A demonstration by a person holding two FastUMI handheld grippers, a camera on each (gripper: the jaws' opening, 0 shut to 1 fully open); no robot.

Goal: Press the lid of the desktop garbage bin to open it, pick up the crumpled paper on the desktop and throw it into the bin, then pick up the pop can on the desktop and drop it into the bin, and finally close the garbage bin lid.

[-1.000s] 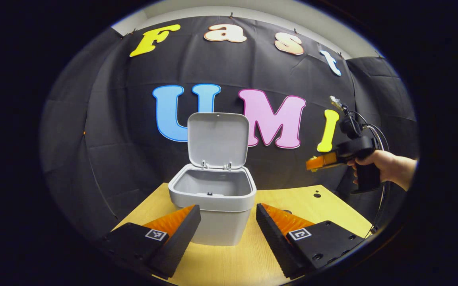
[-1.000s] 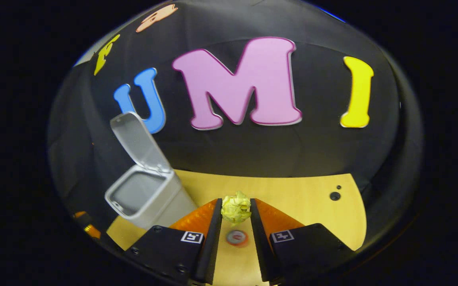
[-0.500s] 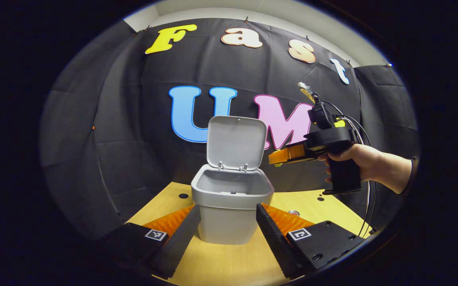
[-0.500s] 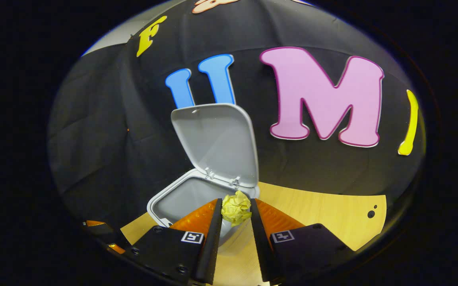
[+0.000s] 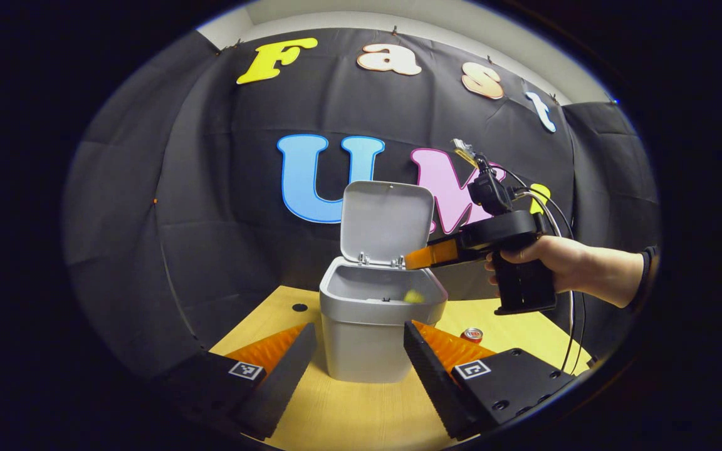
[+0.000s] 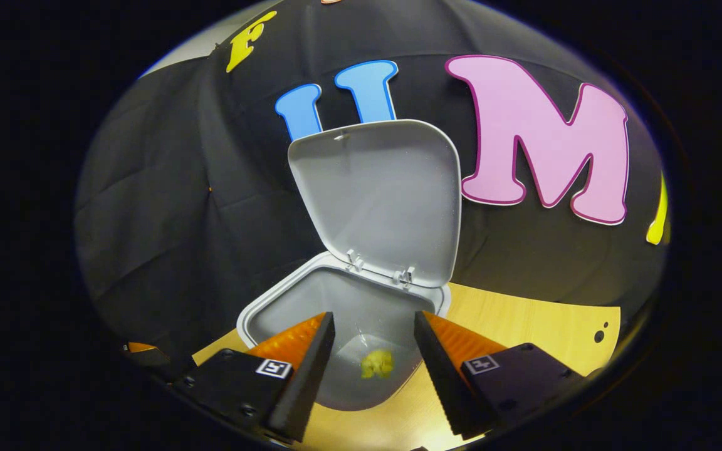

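The grey garbage bin (image 5: 361,341) stands on the wooden desktop with its lid (image 5: 387,220) tipped up at the back. My right gripper (image 6: 373,322) is open above the bin's mouth (image 6: 311,299), and the yellow crumpled paper (image 6: 378,363) lies loose inside the bin below it. From the left gripper view the paper (image 5: 413,296) shows just under the right gripper (image 5: 412,260), which a hand (image 5: 561,263) holds over the bin's right rim. The left gripper (image 5: 360,335) is open low in front of the bin. A pop can (image 5: 474,334) stands on the desk right of the bin.
The wooden desktop (image 5: 367,413) runs under and around the bin, with small dark holes (image 5: 299,307) near its back edge and another pair (image 6: 599,336) at its right end. Black cloth walls close in behind and at the sides. Cables (image 5: 571,338) hang from the right gripper.
The right gripper moved left over the bin and opened, and the crumpled paper dropped from between its fingers into the bin. The left gripper stayed low in front of the bin.
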